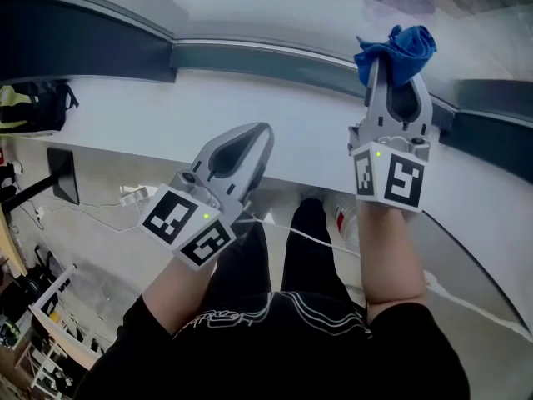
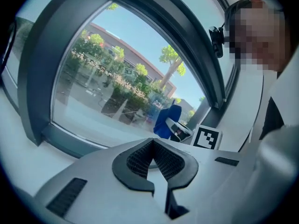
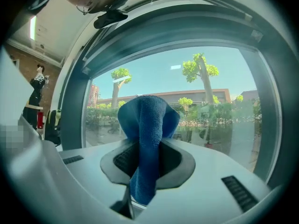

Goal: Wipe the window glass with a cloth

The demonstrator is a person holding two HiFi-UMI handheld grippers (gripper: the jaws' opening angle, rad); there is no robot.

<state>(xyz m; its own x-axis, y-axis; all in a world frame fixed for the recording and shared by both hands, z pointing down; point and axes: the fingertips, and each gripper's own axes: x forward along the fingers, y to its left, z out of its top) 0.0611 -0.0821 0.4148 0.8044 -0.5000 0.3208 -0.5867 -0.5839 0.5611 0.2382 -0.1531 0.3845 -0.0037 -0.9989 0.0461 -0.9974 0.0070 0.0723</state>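
The right gripper's (image 3: 148, 158) jaws are pressed together on a blue cloth (image 3: 148, 125), which stands upright between the pads and bunches out past the tips in a loose wad. In the head view that wad lies over the dark frame (image 1: 250, 58) at the foot of the glass (image 1: 275, 7), far and to the right. Whether it touches the pane I cannot tell. The left gripper's (image 2: 152, 146) jaws meet at their tips with nothing between them, and only a narrow slit shows behind the tips. This gripper hangs nearer and to the left, over the white sill (image 1: 125, 115), tilted toward the pane and well apart from the cloth. Through the glass are trees, a low building and blue sky. A dark bag (image 1: 29, 107) sits at the left, by the sill's end. Below both grippers are the person's black trousers (image 1: 300, 273), with a white cable (image 1: 308, 238) running across them.
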